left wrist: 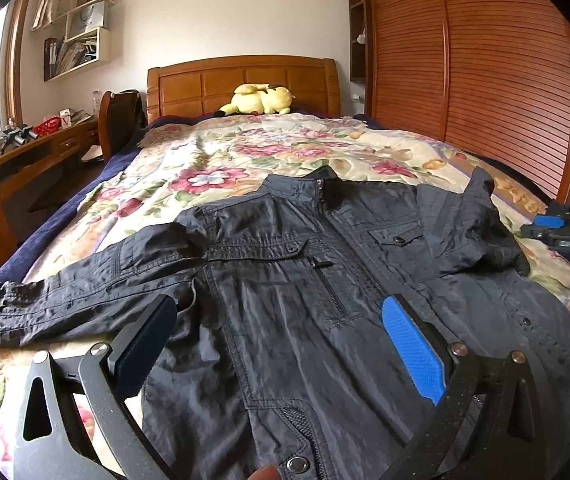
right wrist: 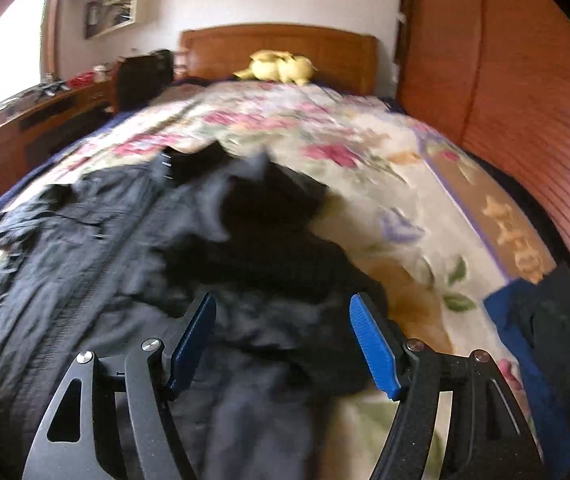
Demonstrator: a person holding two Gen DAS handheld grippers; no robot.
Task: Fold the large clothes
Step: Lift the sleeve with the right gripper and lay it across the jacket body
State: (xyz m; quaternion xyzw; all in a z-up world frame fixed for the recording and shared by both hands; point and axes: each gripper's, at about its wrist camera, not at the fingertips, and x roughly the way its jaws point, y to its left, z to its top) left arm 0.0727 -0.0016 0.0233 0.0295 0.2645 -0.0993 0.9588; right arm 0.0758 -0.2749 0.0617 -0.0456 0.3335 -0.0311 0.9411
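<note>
1. A dark jacket (left wrist: 325, 280) lies face up on the bed (left wrist: 213, 160), spread over a floral quilt (left wrist: 245, 148), its collar toward the wooden headboard (left wrist: 245, 80)
2. In the left wrist view, one sleeve (left wrist: 65, 300) stretches straight out to the picture's left, while the other sleeve (left wrist: 481, 224) is folded in over the chest on the right
3. The left claw (left wrist: 281, 340) hangs low over the jacket's front, its jaws released and wide apart with nothing gripped between them
4. The right claw (right wrist: 283, 336) is also released: its blue pads (right wrist: 373, 344) stand apart above the crumpled folded sleeve, not pressing on cloth; this view is blurred
5. From the left wrist view the right claw shows at the bed's right edge, beside the folded sleeve
6. A yellow plush toy (left wrist: 261, 100) rests against the headboard, well apart from the jacket
7. A slatted wooden wardrobe (left wrist: 465, 60) stands along the right of the bed
</note>
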